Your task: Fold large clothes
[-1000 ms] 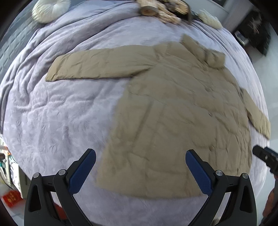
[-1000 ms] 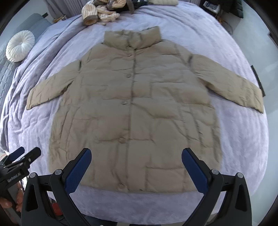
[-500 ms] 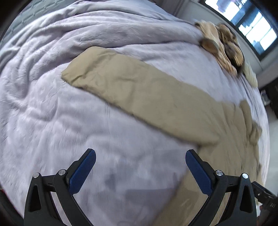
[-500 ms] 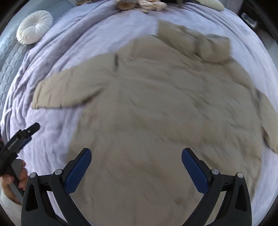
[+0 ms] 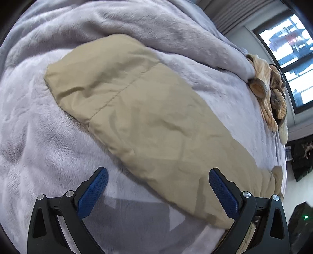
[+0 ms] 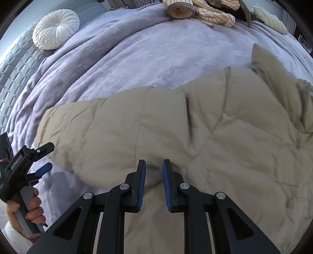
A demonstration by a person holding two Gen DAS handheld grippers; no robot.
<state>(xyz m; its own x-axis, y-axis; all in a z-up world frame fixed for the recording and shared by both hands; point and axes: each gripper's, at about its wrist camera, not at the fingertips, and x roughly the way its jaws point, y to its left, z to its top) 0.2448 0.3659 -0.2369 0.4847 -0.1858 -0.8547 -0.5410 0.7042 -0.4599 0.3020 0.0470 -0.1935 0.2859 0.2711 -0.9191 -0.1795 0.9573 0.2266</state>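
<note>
A tan puffer coat (image 6: 215,140) lies flat on a lavender bedspread (image 6: 152,54). Its left sleeve (image 5: 148,117) stretches out across the left wrist view, cuff at the upper left. My left gripper (image 5: 156,187) is open and hovers low over the sleeve's near edge; it also shows in the right wrist view (image 6: 39,162), held by a hand. My right gripper (image 6: 153,175) is nearly closed, with a small gap between the pads, and presses down on the coat near the sleeve's armpit. A small ridge of fabric sits between its tips.
A round white pleated cushion (image 6: 55,29) lies at the far left of the bed. A pile of striped beige clothes (image 6: 201,9) lies at the far edge, also in the left wrist view (image 5: 270,93). A window (image 5: 289,50) is beyond.
My left gripper moved down close to the sleeve. My right gripper moved left and down onto the coat near the armpit, and its jaws went from wide open to nearly closed.
</note>
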